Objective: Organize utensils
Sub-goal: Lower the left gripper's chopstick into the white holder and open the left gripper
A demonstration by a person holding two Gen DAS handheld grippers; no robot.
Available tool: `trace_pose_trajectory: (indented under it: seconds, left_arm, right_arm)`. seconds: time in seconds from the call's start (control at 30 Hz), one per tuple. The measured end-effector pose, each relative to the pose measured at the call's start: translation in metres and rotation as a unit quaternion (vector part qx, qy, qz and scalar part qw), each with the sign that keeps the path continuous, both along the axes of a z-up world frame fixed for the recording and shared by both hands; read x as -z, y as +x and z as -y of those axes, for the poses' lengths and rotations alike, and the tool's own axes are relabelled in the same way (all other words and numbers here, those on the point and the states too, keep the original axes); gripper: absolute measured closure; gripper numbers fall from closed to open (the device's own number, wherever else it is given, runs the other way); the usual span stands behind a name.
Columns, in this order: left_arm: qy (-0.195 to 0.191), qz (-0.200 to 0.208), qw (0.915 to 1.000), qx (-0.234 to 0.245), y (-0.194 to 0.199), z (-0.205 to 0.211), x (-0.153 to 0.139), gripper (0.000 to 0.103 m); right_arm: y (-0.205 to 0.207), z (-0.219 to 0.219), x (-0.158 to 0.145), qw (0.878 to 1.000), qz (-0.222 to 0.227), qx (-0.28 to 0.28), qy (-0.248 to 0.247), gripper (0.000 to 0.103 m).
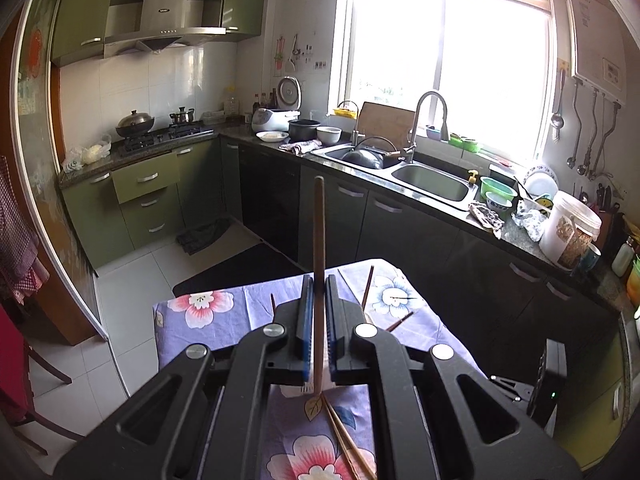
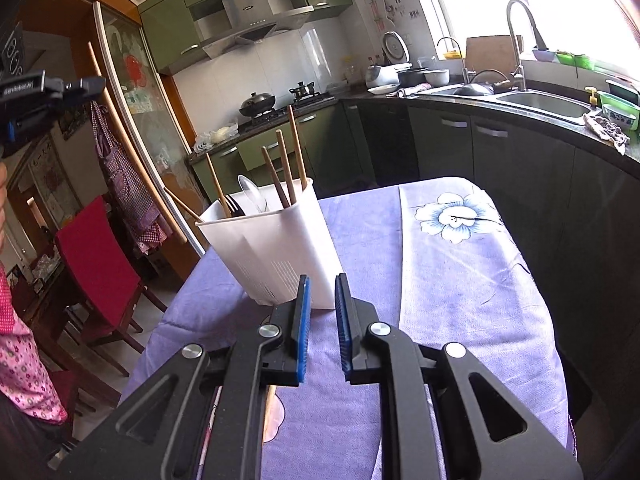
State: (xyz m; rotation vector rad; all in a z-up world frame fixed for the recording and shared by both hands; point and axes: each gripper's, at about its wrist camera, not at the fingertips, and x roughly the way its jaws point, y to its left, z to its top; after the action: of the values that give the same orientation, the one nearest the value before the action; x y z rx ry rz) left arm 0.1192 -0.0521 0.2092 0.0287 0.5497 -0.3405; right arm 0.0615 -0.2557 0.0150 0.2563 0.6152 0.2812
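Note:
My left gripper [image 1: 319, 280] is shut on a wooden chopstick [image 1: 319, 240] that stands upright between its blue pads, above the table. It also shows in the right wrist view [image 2: 40, 96], high at the left with the chopstick [image 2: 136, 160] hanging slanted. More chopsticks [image 1: 348, 440] lie on the floral cloth [image 1: 200, 320] below it, and others [image 1: 366, 288] lie farther off. My right gripper [image 2: 322, 280] is open and empty just in front of a white utensil holder [image 2: 276, 248]. The holder holds several chopsticks [image 2: 286, 172], a spoon [image 2: 252, 196] and a dark fork.
The table [image 2: 460, 280] is covered in purple floral cloth. A red chair [image 2: 96, 264] stands at its left. A kitchen counter with a sink [image 1: 432, 184], bowls and a white bucket [image 1: 570, 228] runs along the right. A stove [image 1: 160, 136] is far back.

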Motion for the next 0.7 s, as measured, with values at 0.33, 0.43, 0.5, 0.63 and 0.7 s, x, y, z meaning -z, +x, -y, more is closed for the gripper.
trace_pose_trajectory:
  seconds: [0.33, 0.43, 0.5, 0.63, 0.7]
  left_arm:
    - [0.007, 0.015, 0.9994, -0.032, 0.052, 0.018, 0.003, 0.097]
    - [0.016, -0.008, 0.9991, -0.038, 0.066, 0.021, 0.024, 0.097]
    - [0.019, -0.025, 0.9988, -0.038, 0.071, 0.020, 0.038, 0.097]
    - [0.028, -0.047, 0.9979, -0.037, 0.072, 0.018, 0.062, 0.097]
    - [0.033, -0.056, 0.9973, -0.034, 0.071, 0.018, 0.073, 0.097]
  right_arm:
    - [0.009, -0.007, 0.005, 1.000, -0.009, -0.012, 0.003, 0.089]
    - [0.009, -0.007, 0.005, 1.000, -0.009, -0.013, 0.004, 0.089]
    - [0.009, -0.005, 0.004, 1.000, -0.009, -0.013, 0.005, 0.089]
    - [0.011, -0.005, 0.004, 1.000, -0.010, -0.011, 0.005, 0.089]
    - [0.012, -0.006, 0.006, 1.000, -0.012, -0.011, 0.004, 0.089]
